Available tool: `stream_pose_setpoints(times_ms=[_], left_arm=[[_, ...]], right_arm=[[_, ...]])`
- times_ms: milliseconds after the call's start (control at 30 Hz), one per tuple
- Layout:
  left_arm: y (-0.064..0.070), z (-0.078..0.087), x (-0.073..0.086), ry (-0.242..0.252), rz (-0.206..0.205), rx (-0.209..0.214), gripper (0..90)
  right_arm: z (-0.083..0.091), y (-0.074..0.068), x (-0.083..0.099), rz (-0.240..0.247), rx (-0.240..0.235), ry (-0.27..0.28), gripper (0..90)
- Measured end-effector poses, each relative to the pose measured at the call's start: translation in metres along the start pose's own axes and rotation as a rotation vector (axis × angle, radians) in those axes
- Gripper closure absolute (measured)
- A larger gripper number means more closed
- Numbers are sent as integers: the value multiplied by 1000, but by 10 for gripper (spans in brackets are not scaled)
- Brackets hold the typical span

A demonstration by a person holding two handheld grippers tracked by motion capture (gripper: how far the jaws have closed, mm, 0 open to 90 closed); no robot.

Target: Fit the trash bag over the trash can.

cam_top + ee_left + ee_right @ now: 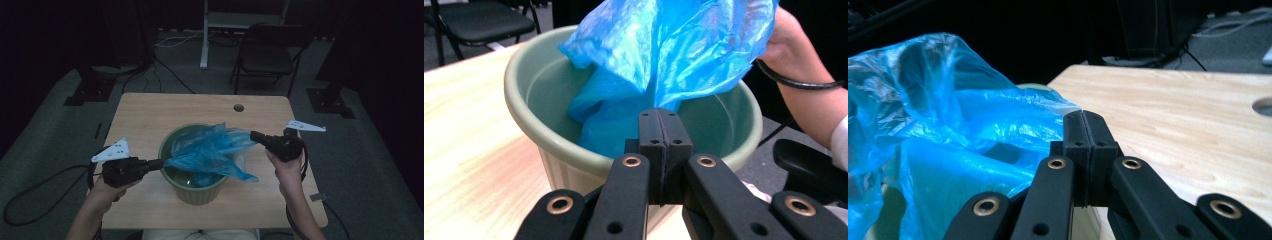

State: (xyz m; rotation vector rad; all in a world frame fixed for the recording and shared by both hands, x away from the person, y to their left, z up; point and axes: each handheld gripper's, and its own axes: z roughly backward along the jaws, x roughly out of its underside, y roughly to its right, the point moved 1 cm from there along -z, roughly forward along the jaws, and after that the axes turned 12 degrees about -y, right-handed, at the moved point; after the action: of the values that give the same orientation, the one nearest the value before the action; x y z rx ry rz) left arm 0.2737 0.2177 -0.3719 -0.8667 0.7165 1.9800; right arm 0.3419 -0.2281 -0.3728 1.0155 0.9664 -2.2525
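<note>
Where dark floor surrounds, wooden table (150, 120)

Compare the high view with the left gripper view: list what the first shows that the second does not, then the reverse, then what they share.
High view alone: the right gripper shut on the blue plastic bag, the round hole in the table, the folding chair whole, and both forearms.

Left gripper view alone: the left gripper's fingers pressed together on the bag's lower fold, and the green bucket's inner wall seen close up.

Both: bag, bucket, wooden table, and the hand holding the right gripper.
</note>
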Motion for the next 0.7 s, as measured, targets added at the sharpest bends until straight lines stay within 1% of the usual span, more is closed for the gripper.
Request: stream_pose_setpoints(times_ms=[33, 100, 133, 200, 233, 267, 300, 333, 367, 400, 433, 467, 500, 533, 600, 700], left_arm=[[0, 0, 1, -8, 0, -9, 900], [-1, 0, 2, -11, 9, 2, 900], [-2, 0, 3, -11, 18, -2, 900], [-2, 2, 3, -9, 23, -2, 900], [-2, 5, 3, 12, 34, 5, 900], [0, 7, 3, 27, 36, 19, 826], [2, 8, 1, 43, 40, 23, 734], [6, 9, -3, 49, 40, 18, 650], [10, 9, -7, 54, 34, 21, 632], [15, 8, -13, 50, 27, 26, 564], [20, 6, -20, 43, 11, 34, 536], [26, 3, -28, 36, -5, 30, 528], [32, -1, -36, 26, -15, 28, 473], [38, -5, -44, 18, -34, 42, 461], [48, -15, -60, -3, -57, 61, 402], [56, -30, -80, -27, -69, 84, 375]], right_arm=[[0, 1, 3, -5, 0, -1, 900], [0, 2, 5, -10, 2, 2, 900], [1, 3, 5, -13, -2, 4, 900], [2, 3, 5, -15, -1, 7, 900], [3, 3, 4, -15, -2, 12, 900], [6, 2, 2, -10, 7, 22, 900], [6, 1, 0, -8, 6, 21, 900], [6, -1, -1, -4, 7, 21, 900], [5, -2, -2, 1, 5, 17, 900], [5, -4, -3, 7, 5, 14, 900], [4, -6, -3, 13, 5, 13, 900], [2, -7, -4, 18, 4, 11, 900], [1, -9, -5, 22, 3, 9, 900], [-1, -11, -5, 25, 3, 7, 900], [-4, -13, -6, 29, -3, -2, 900], [-8, -15, -6, 39, -9, -14, 900]])
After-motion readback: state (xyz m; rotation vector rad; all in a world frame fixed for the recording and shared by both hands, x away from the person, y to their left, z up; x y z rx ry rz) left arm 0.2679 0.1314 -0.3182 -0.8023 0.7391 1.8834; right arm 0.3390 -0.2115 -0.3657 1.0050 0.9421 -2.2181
